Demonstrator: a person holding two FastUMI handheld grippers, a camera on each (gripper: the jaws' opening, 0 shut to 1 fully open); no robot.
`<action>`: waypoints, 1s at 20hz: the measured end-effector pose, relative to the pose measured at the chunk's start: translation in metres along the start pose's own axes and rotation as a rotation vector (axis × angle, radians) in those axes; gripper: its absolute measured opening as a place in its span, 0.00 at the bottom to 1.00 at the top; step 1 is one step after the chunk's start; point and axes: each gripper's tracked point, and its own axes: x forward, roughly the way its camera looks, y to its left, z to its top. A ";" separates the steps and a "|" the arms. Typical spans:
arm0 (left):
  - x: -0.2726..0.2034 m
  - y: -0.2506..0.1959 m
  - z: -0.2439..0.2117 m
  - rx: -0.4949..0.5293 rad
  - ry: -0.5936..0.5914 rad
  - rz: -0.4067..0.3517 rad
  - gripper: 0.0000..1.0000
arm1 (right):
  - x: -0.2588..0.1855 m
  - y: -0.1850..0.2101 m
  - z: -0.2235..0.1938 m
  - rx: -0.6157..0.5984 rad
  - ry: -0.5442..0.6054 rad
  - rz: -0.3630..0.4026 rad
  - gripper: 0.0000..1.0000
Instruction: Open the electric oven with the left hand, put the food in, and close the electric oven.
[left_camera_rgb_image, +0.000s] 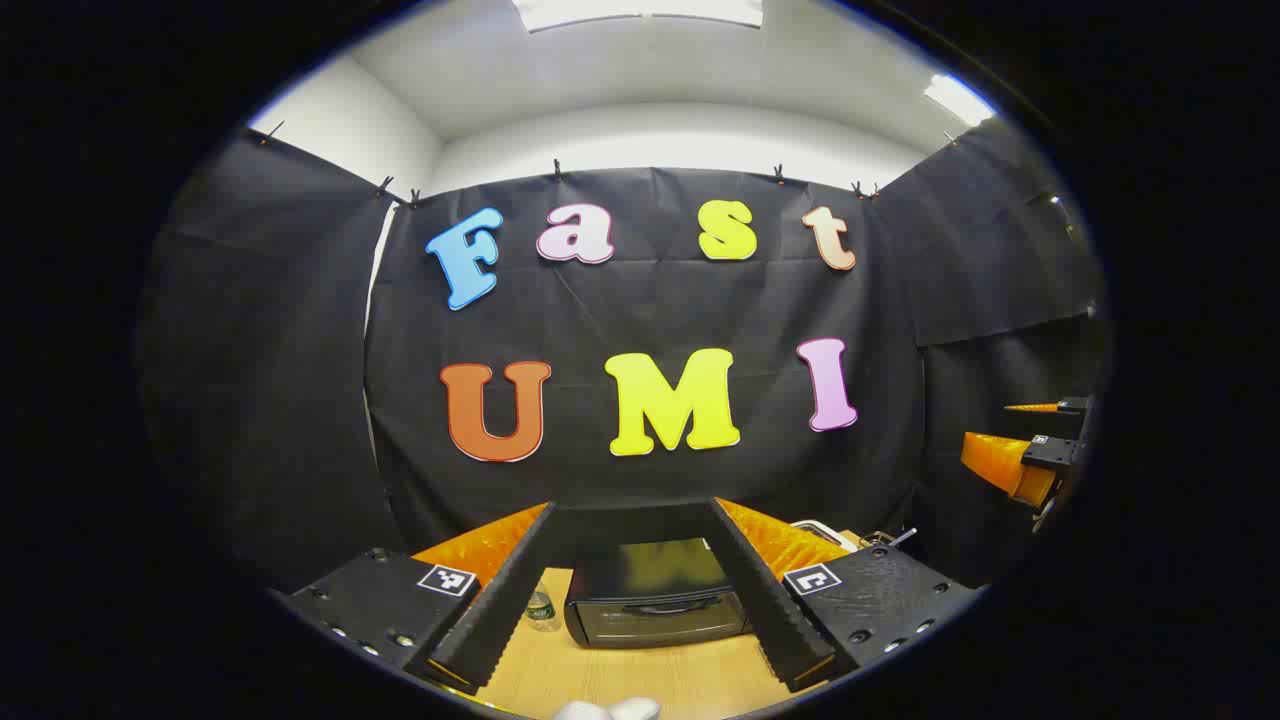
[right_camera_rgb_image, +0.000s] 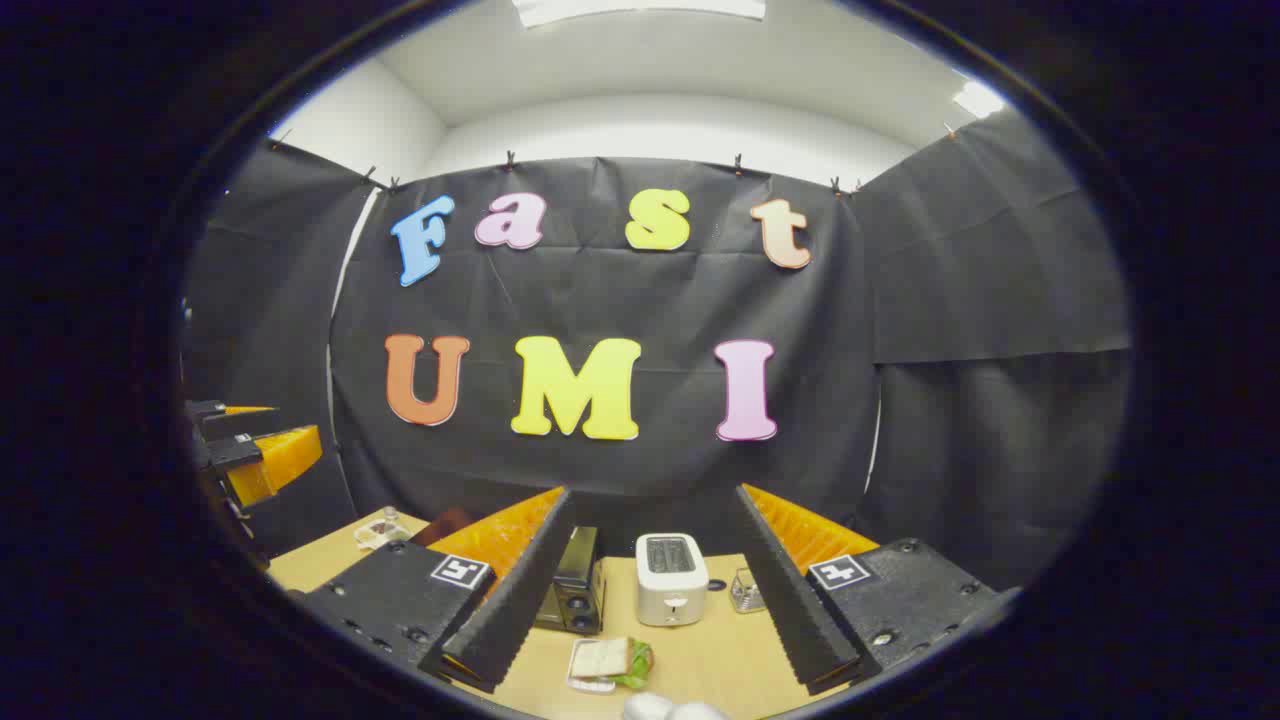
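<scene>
A black electric oven (left_camera_rgb_image: 655, 592) stands on the wooden table with its door closed. It sits between the fingers of my left gripper (left_camera_rgb_image: 640, 655), which is open and raised above the table. In the right gripper view part of the oven (right_camera_rgb_image: 575, 590) shows at the left behind a finger. A sandwich on a small white plate (right_camera_rgb_image: 605, 663) lies on the table in front, between the fingers of my right gripper (right_camera_rgb_image: 645, 660), which is open and holds nothing. The other gripper (left_camera_rgb_image: 1030, 455) (right_camera_rgb_image: 245, 450) appears at the edge of each view.
A white toaster (right_camera_rgb_image: 671, 577) stands right of the oven, with a small glass container (right_camera_rgb_image: 743, 592) beside it. A small bottle (left_camera_rgb_image: 541, 610) stands left of the oven. A clear container (right_camera_rgb_image: 380, 530) sits at the far left of the table (right_camera_rgb_image: 700, 670).
</scene>
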 end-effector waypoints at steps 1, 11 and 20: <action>0.000 0.000 -0.001 -0.008 0.004 0.006 0.96 | 0.002 0.001 -0.002 0.003 0.008 0.008 0.95; 0.001 -0.011 -0.010 0.004 0.019 0.032 0.96 | 0.009 -0.015 -0.007 0.006 0.023 0.024 1.00; 0.016 -0.016 -0.025 -0.044 0.026 0.027 0.96 | 0.007 -0.023 -0.003 -0.002 -0.004 0.031 1.00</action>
